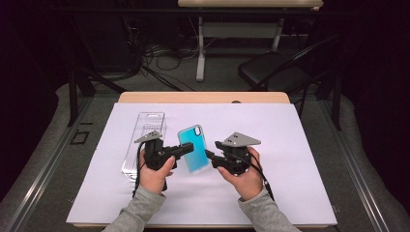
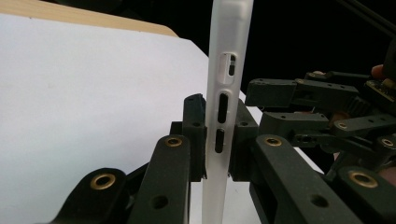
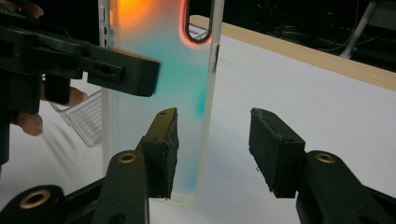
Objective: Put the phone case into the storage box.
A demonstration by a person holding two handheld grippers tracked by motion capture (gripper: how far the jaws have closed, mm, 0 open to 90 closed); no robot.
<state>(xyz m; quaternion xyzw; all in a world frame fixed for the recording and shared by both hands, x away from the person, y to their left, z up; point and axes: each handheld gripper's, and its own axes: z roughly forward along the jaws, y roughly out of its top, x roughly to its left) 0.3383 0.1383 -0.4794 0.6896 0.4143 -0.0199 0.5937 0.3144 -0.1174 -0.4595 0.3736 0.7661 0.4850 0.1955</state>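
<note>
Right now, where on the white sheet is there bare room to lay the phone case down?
The white sheet is bare right of the right tongs and along the far edge. It is crowded at centre-left: the phone case, shut in the left tongs, and the clear package beside them.

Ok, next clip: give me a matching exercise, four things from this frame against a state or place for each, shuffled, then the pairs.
Things:
1. phone case
2. left hand-held gripper
3. right hand-held gripper
4. clear plastic package

States or places:
A. jaws apart, nothing clamped between them
B. lying flat on the white sheet
C. held up off the table, teal and orange
D. jaws closed on a frosted edge

Pairs: 1-C, 2-D, 3-A, 4-B
</note>
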